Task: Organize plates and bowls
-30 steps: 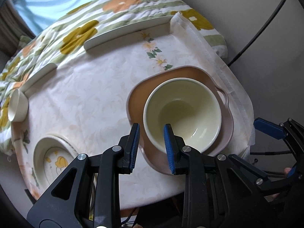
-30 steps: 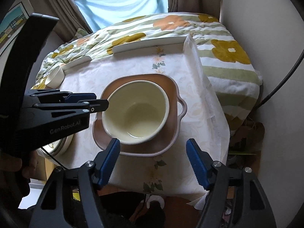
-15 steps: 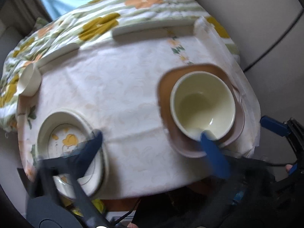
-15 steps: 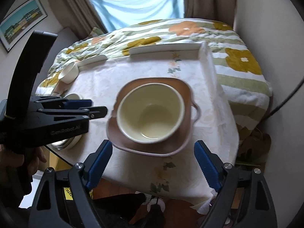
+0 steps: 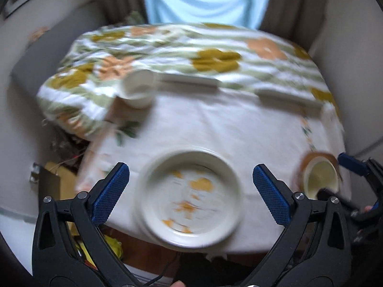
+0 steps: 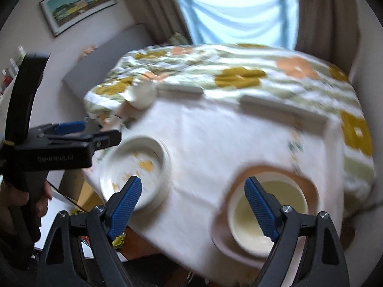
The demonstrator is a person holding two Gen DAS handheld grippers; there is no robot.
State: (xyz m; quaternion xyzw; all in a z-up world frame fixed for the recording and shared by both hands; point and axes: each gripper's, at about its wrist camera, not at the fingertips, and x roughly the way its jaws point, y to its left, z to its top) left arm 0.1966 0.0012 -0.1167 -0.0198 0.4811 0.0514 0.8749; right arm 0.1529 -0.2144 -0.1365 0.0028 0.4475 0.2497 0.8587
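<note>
Grippers first: the left gripper [image 5: 190, 186] stands spread wide and empty above the flower-patterned plate [image 5: 189, 198] at the near table edge. The right gripper [image 6: 192, 203] is also released, nothing between its pads, over the white tablecloth [image 6: 215, 143]. Just beside it, the cream bowl [image 6: 265, 217] sits in the brown dish [image 6: 308, 184]. Farther back, a small white cup [image 5: 138, 88] lies tilted against the floral quilt [image 5: 215, 47].

Left tool [image 5: 191, 189], jaws spread wide and empty, angled steeply down over the worktop [image 5: 227, 129]; its jaws have just been opening. Right tool [image 6: 194, 205], jaws likewise apart and empty, just opened wider. A hand [image 6: 26, 203] grips the left tool's handle.
</note>
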